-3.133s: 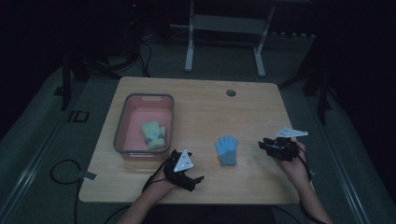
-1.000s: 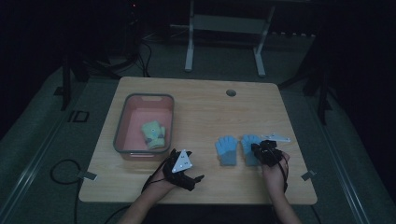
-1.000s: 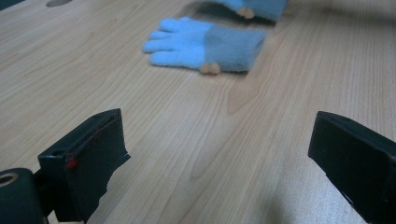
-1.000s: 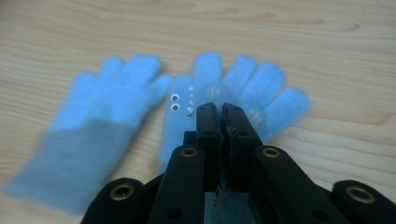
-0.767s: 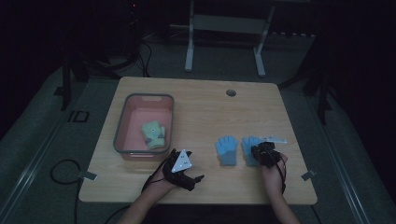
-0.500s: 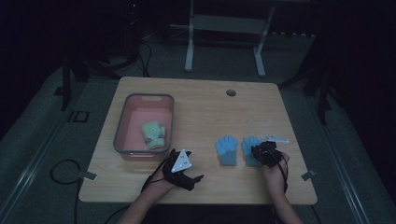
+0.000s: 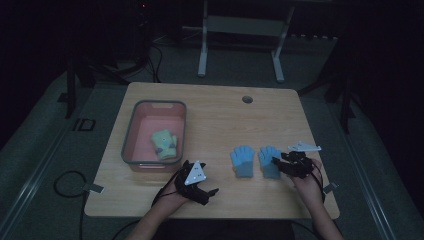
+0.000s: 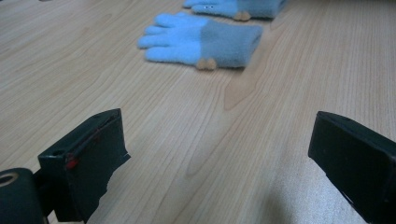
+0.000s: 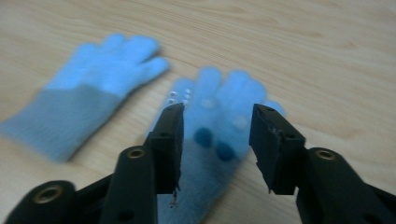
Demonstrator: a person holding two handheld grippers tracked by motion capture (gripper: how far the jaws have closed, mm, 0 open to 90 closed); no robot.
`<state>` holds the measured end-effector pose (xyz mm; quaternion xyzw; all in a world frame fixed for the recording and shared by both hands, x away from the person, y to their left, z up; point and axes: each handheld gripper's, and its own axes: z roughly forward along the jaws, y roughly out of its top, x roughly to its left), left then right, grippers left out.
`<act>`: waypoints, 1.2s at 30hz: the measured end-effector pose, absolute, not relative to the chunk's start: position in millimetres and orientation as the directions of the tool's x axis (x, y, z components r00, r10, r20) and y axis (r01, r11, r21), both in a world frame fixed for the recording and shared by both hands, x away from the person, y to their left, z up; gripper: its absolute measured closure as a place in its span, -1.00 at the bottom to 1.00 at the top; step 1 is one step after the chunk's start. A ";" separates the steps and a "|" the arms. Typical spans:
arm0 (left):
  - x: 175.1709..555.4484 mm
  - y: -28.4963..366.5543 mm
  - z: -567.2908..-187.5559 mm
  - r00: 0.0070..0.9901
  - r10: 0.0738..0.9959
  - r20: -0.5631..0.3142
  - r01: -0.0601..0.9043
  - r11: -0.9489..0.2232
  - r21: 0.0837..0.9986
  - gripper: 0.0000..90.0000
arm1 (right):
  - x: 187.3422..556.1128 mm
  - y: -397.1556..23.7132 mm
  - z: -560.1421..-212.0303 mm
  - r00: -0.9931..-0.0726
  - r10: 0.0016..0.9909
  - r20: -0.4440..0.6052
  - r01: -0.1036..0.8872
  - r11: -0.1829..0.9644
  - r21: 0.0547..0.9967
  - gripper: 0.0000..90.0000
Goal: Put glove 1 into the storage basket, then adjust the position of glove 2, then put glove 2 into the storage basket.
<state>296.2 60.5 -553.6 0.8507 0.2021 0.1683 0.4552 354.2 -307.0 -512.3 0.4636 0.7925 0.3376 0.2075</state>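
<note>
Left gripper (image 7: 212,191): at the near table edge, on the person's left hand; jaws spread wide with bare wood between them, holding nothing. Tips cut off by the frame in the left gripper view; a grey three-cornered plate sits on top.

Right gripper (image 9: 215,122): black, blocky jaws, which have just been opening. They stand partly apart over the right glove (image 9: 219,140), which lies between them on the table; the pads do not press on it. The glove's cuff is hidden beneath the jaws, and the view is blurred.

Right glove: fuzzy light-blue knit, flat on the wood, fingers pointing away from the person, with dark blue dots and small white dots on its surface.

Left glove (image 7: 243,160): just beside the right glove, apart from it. Same knit, pale blue fingers, grey-blue cuff, and a small tan tag at the cuff edge.

Table (image 7: 220,115): light wood grain, rounded corners, dark round grommet far right.

Bin (image 7: 131,135): pink, rectangular, grey rim, far left. Holds a pale green glove (image 7: 165,144); detail too dim to make out.
</note>
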 end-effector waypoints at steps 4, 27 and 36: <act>295.9 60.3 -553.5 0.861 0.498 0.105 0.191 -0.506 0.841 -0.91 | 352.0 -314.0 -509.6 -0.578 0.816 -0.014 0.545 0.399 0.737 0.30; 296.0 59.4 -554.0 0.861 0.497 0.108 0.190 -0.511 0.838 -0.91 | 357.6 -337.1 -498.7 -0.644 0.764 -0.026 0.497 0.443 0.746 0.33; 295.6 59.7 -553.7 0.862 0.495 0.105 0.191 -0.510 0.839 -0.91 | 365.4 -337.0 -503.8 -0.700 0.714 -0.009 0.474 0.474 0.742 0.32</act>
